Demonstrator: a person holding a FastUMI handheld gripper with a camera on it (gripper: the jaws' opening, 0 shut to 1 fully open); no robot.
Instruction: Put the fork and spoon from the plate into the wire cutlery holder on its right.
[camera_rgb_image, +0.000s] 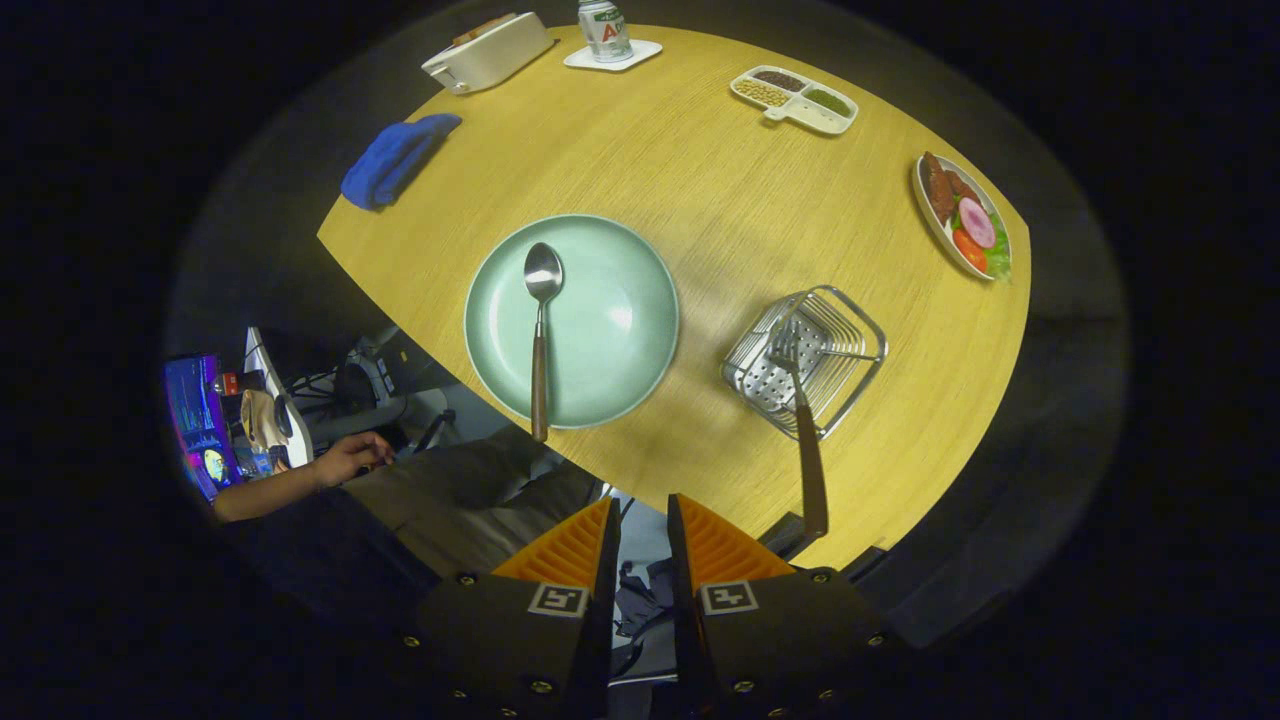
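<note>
A pale green plate (625, 330) lies on the yellow wooden table (700, 190), and a spoon (540, 340) with a brown handle rests across its left half, bowl pointing away from me. To the plate's right stands the wire cutlery holder (862, 335). The fork (806, 440) lies in it, tines inside, its brown handle sticking out over the holder's near rim toward me. My gripper (640, 520) hovers high above the table's near edge, well back from both. Its fingers are a narrow gap apart and hold nothing.
At the far side are a blue cloth (395, 160), a white box (490, 50), a can on a coaster (605, 30), a divided snack dish (795, 98) and a plate of food (965, 215). A person's arm (300, 475) and lap are below the near edge.
</note>
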